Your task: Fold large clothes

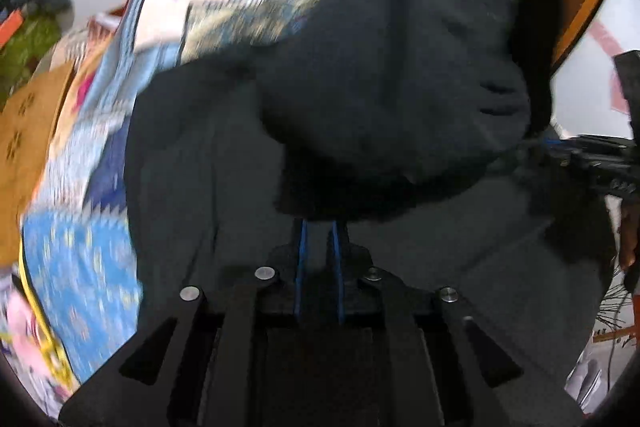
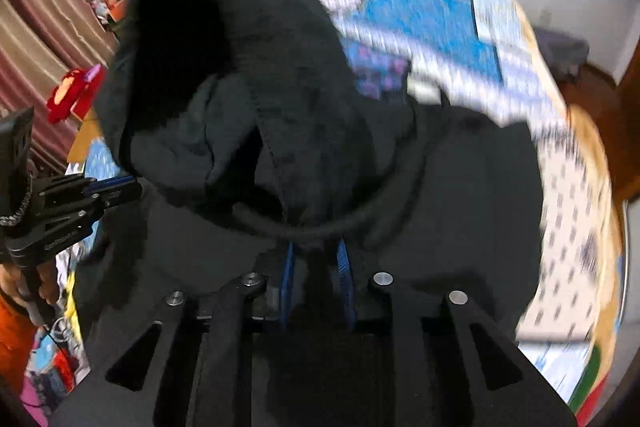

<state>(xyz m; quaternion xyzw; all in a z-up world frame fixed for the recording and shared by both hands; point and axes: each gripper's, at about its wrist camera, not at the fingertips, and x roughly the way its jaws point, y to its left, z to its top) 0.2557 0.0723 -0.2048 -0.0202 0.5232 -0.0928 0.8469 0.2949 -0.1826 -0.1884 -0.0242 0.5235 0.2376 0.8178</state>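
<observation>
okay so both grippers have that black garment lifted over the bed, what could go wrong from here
The left gripper and right gripper each pinch only a small bunch of the black garment, so an edge could slip free. The raised fold sags unevenly and may land creased on the patterned bedspread.

Home bedroom: patchwork bedspread [image 2: 432,11], striped curtain [image 2: 44,39].
</observation>
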